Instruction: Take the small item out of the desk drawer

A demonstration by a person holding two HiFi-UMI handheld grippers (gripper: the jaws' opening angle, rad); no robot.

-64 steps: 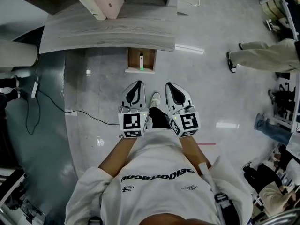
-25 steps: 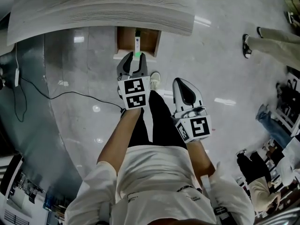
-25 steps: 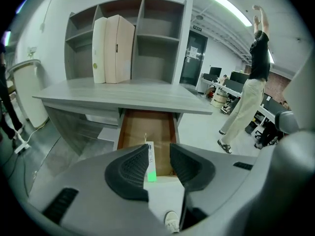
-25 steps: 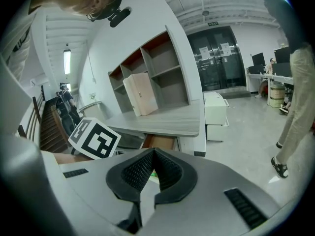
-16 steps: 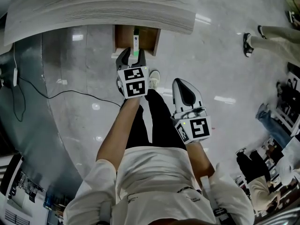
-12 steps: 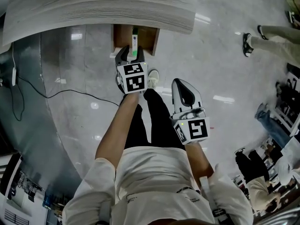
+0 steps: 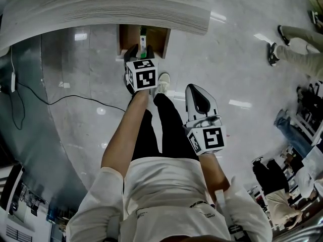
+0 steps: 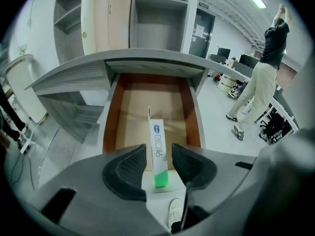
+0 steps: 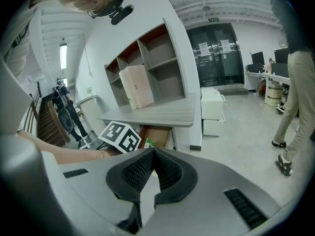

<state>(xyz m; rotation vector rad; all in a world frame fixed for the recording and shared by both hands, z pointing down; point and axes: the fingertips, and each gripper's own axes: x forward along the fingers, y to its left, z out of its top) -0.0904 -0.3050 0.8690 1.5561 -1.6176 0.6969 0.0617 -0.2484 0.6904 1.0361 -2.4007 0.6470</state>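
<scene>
The desk's drawer (image 7: 162, 36) (image 8: 109, 117) stands pulled out, brown inside. In it lies a slim white box with a green end (image 7: 143, 34) (image 8: 158, 149), pointing lengthwise toward me. My left gripper (image 7: 140, 48) (image 8: 158, 157) reaches over the drawer's front edge. Its jaws are open, with the box's green end between them and a gap showing on each side. My right gripper (image 7: 194, 88) (image 9: 152, 150) hangs back over the floor beside my leg, shut with nothing in it.
The grey wood desk top (image 7: 111, 6) (image 8: 74, 70) overhangs the drawer, with open shelves (image 8: 147, 18) above it. A black cable (image 7: 65, 99) runs over the floor at the left. A person (image 7: 298, 39) (image 8: 261, 77) stands to the right, and a white cabinet (image 9: 212, 112) sits beyond the desk.
My left gripper has moved forward from beside my legs to the drawer, and its jaws now straddle the box's near end. The right gripper has stayed in place.
</scene>
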